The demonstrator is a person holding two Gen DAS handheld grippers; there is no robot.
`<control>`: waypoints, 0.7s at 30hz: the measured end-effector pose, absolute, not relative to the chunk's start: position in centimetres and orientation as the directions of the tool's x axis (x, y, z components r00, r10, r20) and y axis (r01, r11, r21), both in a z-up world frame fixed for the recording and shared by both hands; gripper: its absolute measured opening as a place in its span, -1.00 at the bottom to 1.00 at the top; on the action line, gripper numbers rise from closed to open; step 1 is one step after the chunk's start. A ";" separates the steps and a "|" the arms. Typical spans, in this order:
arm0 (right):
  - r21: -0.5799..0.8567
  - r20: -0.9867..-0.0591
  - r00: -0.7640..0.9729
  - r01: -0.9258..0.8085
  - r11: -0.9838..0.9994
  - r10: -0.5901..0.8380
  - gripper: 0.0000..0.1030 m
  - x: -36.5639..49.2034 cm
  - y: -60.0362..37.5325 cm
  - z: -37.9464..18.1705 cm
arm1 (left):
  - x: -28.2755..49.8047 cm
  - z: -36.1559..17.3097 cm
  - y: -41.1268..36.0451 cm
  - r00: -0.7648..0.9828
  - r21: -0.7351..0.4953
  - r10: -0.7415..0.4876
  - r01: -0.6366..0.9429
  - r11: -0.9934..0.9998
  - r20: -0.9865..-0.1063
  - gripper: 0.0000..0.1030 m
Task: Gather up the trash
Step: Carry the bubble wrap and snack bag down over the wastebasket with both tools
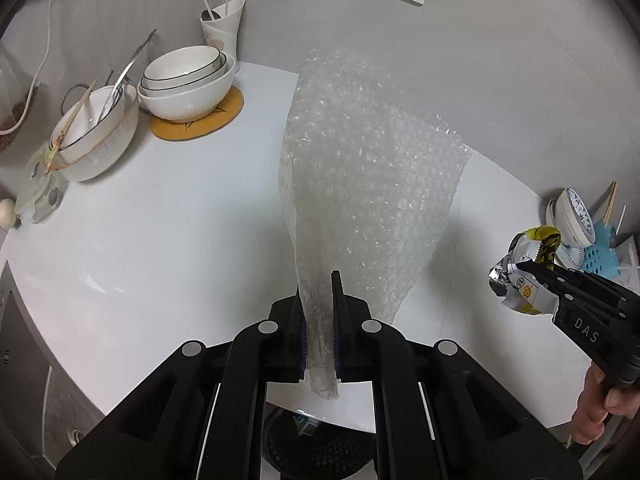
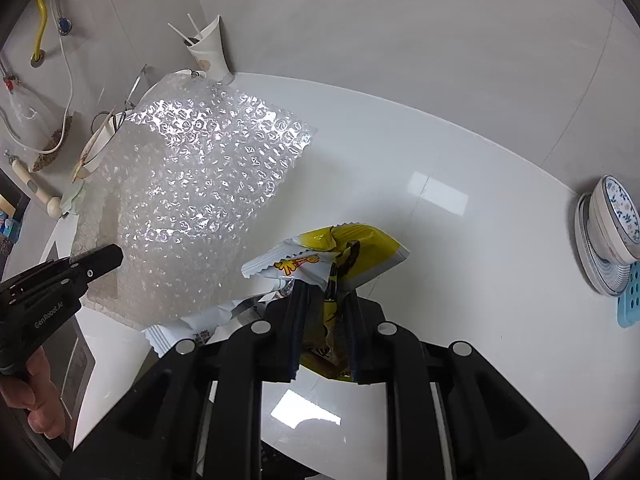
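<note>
My left gripper is shut on the lower end of a clear bubble wrap sheet, which stands up above the white round table. From the right wrist view the same bubble wrap hangs off the left gripper at the left. My right gripper is shut on crumpled snack wrappers, yellow and silver-white, lifted off the table. In the left wrist view the right gripper holds those wrappers at the right edge.
Stacked white bowls on a yellow mat, a bowl with chopsticks and a paper cup stand at the back left. Patterned dishes and a blue rack sit at the right edge. A black bin lies below the table's front edge.
</note>
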State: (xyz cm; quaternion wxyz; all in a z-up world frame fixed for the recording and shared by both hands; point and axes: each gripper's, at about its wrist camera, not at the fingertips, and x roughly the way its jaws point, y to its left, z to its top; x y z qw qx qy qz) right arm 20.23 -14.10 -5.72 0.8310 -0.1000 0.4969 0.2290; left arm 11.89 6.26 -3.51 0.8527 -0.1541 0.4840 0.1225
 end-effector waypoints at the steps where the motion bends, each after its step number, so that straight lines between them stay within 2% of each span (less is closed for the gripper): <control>1: 0.063 -0.870 0.404 -0.475 0.878 0.281 -0.68 19.6 -14.4 -5.6 | 11.5 -3.3 6.0 0.506 -0.142 0.061 -0.353 0.925 -0.860 -0.84; 12: 0.065 -0.860 0.432 -0.438 0.897 0.273 -0.68 13.9 -16.9 -5.5 | 6.7 -1.9 3.4 0.538 -0.163 0.022 -0.294 0.942 -0.843 -0.84; 21: 0.075 -0.864 0.430 -0.407 0.910 0.263 -0.68 10.2 -18.0 -6.3 | 2.7 -2.9 1.3 0.535 -0.181 -0.018 -0.254 0.950 -0.845 -0.84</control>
